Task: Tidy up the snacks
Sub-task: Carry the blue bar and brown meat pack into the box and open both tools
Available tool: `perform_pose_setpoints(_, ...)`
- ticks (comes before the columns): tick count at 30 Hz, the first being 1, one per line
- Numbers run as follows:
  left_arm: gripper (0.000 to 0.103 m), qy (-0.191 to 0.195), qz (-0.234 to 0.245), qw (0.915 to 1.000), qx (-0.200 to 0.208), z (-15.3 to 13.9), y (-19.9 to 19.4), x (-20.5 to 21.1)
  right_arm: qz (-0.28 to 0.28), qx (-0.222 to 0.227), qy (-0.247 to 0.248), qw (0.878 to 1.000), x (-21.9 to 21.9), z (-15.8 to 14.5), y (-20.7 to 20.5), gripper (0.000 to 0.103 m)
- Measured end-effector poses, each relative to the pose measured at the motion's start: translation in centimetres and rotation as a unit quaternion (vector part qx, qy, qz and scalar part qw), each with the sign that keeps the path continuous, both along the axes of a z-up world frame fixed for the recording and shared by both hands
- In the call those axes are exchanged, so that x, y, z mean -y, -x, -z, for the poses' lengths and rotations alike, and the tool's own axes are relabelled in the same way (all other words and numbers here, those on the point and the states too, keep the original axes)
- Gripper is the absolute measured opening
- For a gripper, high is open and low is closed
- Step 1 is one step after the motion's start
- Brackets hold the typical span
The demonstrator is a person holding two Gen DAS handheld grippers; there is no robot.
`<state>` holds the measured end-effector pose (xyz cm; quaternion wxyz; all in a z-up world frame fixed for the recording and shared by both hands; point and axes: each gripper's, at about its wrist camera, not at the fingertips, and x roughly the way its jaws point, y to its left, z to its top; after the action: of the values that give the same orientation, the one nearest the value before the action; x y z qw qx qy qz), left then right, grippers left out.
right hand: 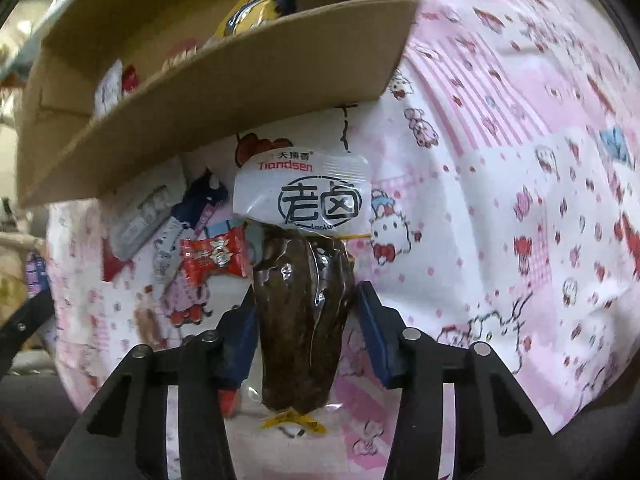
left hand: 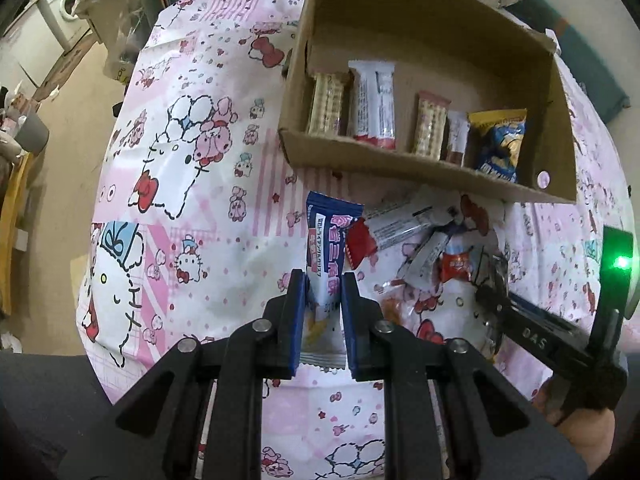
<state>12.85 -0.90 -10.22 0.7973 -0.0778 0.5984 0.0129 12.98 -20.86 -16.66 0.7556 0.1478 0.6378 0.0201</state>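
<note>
A pink-and-white cartoon-print cloth (left hand: pixel 208 168) lies under a plain brown cardboard box (left hand: pixel 400 168). One blue-and-white snack packet (left hand: pixel 324 248), one small red wrapper (right hand: pixel 212 258), one dark brown vacuum-packed snack (right hand: pixel 300 320) with a white label.

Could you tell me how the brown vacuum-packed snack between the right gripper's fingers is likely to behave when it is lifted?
The brown snack looks dense, so probably heavy for its size. Its glossy film may be slippery against the right gripper. The white printed top looks thin and would likely flop.

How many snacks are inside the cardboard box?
5, standing in a row: wafer pack, white bar, second wafer pack, small brown-and-white bar, yellow-blue bag. Others may hide behind the front wall.
</note>
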Motion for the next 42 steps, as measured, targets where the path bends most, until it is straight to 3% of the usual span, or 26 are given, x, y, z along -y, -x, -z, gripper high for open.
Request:
perform_pose_setpoints(18, 0.014, -0.003, 0.003, 1.0000, 0.002, -0.3, 0.5, 0.0, 0.022, 0.059, -0.064, 0.996, 4.4, -6.1, 5.3, 0.047)
perform_pose_setpoints(23, 0.014, -0.003, -0.001, 0.9999, 0.010, -0.9, 1.0, -0.3, 0.032, 0.102, -0.088, 0.990, 5.0, -9.1, 7.3, 0.047)
perform_pose_setpoints(29, 0.014, 0.003, 0.001, 0.9985, 0.055, -4.0, 1.8, -0.2, 0.030, 0.184, -0.112, 0.976, 4.8, -13.1, 8.2, 0.047)
perform_pose_setpoints(33, 0.014, -0.003, 0.013, 0.9937, 0.111, -7.4, 1.7, 0.1, 0.028, 0.229, -0.142, 0.963, 4.6, -15.8, 7.3, 0.047)
perform_pose_setpoints(37, 0.014, -0.005, 0.014, 0.9880, 0.154, -10.7, 0.4, -0.1, 0.018, 0.263, -0.144, 0.954, 4.1, -18.3, 5.7, 0.047)
perform_pose_setpoints(42, 0.014, -0.016, 0.019, 0.9842, 0.175, -12.7, -2.5, -0.2, 0.010, 0.294, -0.142, 0.945, 4.6, -20.4, 2.7, 0.047)
